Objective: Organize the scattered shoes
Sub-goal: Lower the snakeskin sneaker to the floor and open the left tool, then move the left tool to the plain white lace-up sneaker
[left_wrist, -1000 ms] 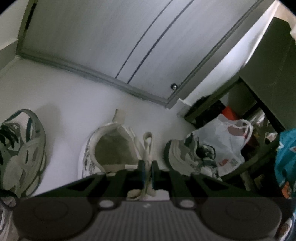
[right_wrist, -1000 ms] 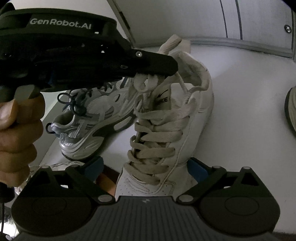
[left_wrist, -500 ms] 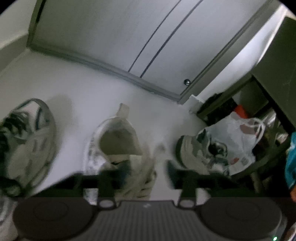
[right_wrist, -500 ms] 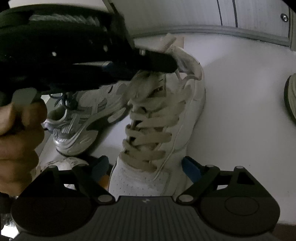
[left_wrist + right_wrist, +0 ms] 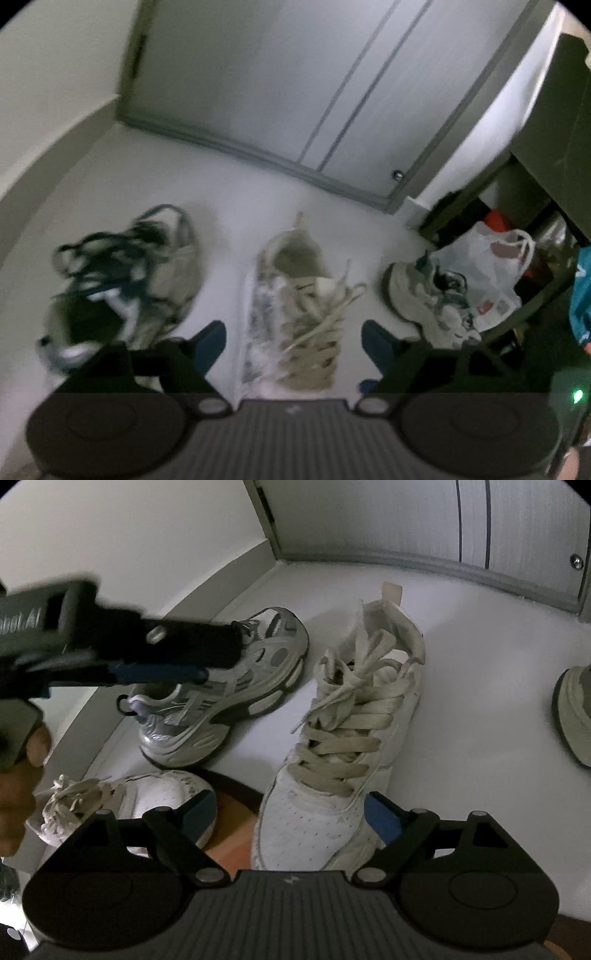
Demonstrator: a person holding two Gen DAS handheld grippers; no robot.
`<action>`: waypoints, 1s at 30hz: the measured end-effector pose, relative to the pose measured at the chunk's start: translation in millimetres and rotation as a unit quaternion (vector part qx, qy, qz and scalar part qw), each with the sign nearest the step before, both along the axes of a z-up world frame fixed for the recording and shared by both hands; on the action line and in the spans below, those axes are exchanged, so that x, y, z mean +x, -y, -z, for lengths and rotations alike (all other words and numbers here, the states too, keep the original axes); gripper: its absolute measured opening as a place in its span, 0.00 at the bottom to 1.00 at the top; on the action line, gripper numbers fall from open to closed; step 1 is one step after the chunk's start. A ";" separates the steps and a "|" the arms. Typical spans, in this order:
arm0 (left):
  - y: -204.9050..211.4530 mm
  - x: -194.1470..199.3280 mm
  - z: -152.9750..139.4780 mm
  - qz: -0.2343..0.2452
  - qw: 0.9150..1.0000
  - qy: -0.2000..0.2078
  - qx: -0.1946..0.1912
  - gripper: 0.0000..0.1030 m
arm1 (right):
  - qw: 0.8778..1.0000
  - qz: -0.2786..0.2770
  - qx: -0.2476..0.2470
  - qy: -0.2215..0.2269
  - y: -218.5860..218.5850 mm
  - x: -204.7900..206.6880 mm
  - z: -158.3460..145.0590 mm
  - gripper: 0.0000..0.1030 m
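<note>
On the white floor (image 5: 480, 686) stands a white leather high-top sneaker (image 5: 343, 746); left gripper (image 5: 293, 343) jaws are opening above it, right gripper (image 5: 290, 812) spread, untouching.

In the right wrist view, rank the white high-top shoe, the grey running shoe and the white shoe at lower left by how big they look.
1. White high-top shoe, largest, though it is also nearest the camera's centre.
2. Grey running shoe, partly behind the other tool.
3. White shoe at lower left, smallest as seen, but partly hidden, so its true size is unsure.
</note>
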State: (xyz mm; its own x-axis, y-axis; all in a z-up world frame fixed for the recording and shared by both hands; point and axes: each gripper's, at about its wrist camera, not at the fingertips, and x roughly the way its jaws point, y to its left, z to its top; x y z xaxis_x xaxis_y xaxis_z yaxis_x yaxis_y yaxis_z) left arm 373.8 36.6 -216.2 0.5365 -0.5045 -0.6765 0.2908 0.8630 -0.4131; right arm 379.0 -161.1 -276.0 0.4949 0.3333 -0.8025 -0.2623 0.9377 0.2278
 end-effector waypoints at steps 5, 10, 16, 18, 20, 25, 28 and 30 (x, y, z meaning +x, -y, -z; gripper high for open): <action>-27.7 -28.8 -15.2 -0.031 0.999 0.008 0.004 0.86 | 1.000 0.010 -0.001 0.015 -6.6 -24.1 -25.7 0.88; -48.9 -53.3 -27.2 -0.059 0.998 0.008 -0.003 0.88 | 0.999 0.008 -0.007 0.030 -13.9 -49.1 -49.8 0.88; -73.2 -85.2 -43.5 -0.084 0.996 0.004 -0.023 0.89 | 0.999 0.018 0.002 0.048 -22.2 -81.1 -74.1 0.88; -81.0 -94.7 -47.2 -0.092 0.995 0.008 -0.025 0.91 | 0.998 0.021 0.008 0.055 -25.4 -93.0 -82.7 0.88; -92.4 -106.6 -51.9 -0.105 0.994 0.014 -0.028 0.93 | 0.998 0.021 0.014 0.061 -28.6 -102.8 -89.7 0.88; -141.9 -127.9 -53.4 -0.153 0.987 0.008 -0.040 0.93 | 0.996 0.016 0.027 0.081 -38.5 -127.9 -107.0 0.89; -176.9 -135.9 -48.1 -0.191 0.980 0.002 -0.051 0.93 | 0.995 0.019 0.027 0.094 -45.1 -143.2 -114.8 0.93; -197.1 -139.2 -40.5 -0.214 0.975 -0.012 -0.058 0.93 | 0.994 0.019 0.023 0.105 -49.0 -153.4 -118.8 0.93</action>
